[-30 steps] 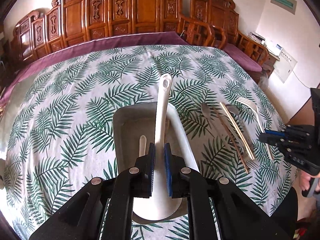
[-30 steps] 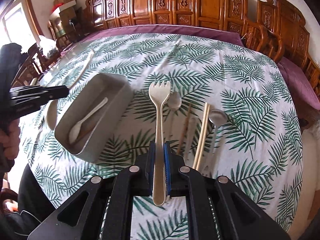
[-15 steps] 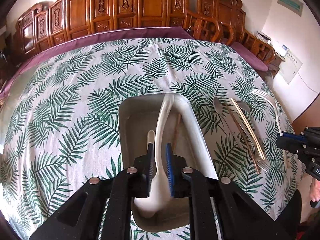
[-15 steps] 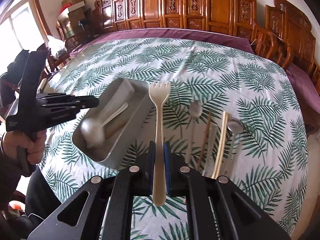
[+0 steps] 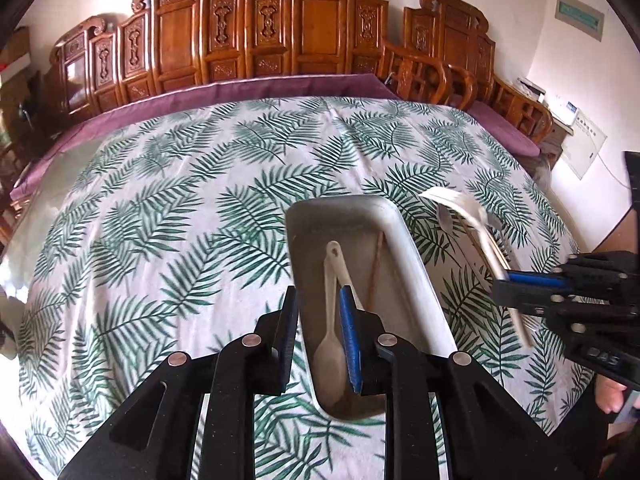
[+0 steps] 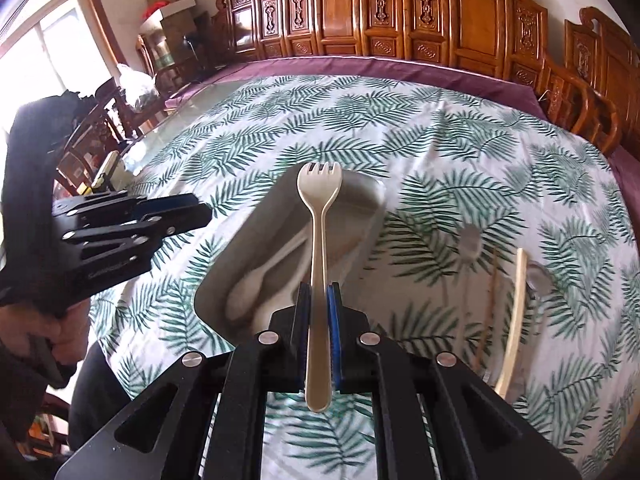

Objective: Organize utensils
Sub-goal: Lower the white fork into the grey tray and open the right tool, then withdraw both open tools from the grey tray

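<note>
Chopsticks (image 6: 510, 320) and seemingly spoons (image 6: 470, 242) beside tray (image 6: 360, 196).

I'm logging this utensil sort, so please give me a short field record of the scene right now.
surface: table with leaf-print cloth
tray: grey, holds a white spoon and a thin brown stick
left gripper: jaws just opened, empty, over the tray's near end
right gripper: shut on cream fork, tines above the tray
still on cloth: metal spoons, chopsticks
</note>
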Available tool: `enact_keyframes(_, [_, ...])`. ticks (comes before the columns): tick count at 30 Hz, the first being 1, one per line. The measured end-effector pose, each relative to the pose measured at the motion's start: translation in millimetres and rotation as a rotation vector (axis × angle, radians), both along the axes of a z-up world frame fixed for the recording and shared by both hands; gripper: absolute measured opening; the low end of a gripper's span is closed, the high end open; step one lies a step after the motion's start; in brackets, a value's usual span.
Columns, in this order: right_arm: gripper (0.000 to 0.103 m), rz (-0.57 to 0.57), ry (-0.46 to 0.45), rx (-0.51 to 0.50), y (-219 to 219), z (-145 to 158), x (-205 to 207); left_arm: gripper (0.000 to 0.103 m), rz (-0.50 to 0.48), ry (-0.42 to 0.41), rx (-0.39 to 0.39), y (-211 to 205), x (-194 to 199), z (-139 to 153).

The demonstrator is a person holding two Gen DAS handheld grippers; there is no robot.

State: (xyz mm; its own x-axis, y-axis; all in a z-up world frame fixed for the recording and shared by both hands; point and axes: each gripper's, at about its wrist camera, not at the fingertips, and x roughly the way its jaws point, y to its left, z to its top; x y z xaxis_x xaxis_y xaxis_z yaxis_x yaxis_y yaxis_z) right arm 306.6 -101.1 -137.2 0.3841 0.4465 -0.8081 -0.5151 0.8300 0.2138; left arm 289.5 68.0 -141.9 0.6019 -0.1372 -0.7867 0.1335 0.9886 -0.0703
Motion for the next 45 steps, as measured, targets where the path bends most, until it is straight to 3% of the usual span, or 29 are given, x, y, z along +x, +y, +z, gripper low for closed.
enact_keyframes(20, [0.011, -0.043, 0.069, -0.014, 52.1, -36.1, 28.2, 0.026, 0.053, -0.086, -0.001, 43.4, -34.6, 34.4])
enact_keyframes(23, [0.032, -0.038, 0.077, -0.010, 51.5, -39.4, 29.8, 0.027, 0.057, -0.090, 0.003, 44.8, -36.6, 36.7])
enact_keyframes(31, [0.032, -0.037, 0.016, -0.008, 26.7, -25.9, 21.8, 0.028, 0.042, -0.092, 0.009, 34.1, -42.3, 42.2])
enact_keyframes(35, [0.032, -0.045, -0.017, -0.023, 7.1, -17.0, 11.8, 0.047, 0.028, -0.099, 0.005, 25.4, -43.6, 44.5])
enact_keyframes(37, [0.032, -0.062, -0.027, -0.026, -9.4, -13.1, 4.8, 0.050, 0.018, -0.095, 0.008, 18.8, -42.7, 44.6])
enact_keyframes(39, [0.032, -0.079, -0.029, -0.027, -24.1, -11.2, -0.3, 0.059, 0.009, -0.098, 0.006, 12.1, -42.4, 45.0])
enact_keyframes(45, [0.032, -0.141, -0.034, -0.056, -71.2, -11.5, -13.6, 0.069, -0.034, -0.095, -0.001, -16.6, -39.3, 42.5])
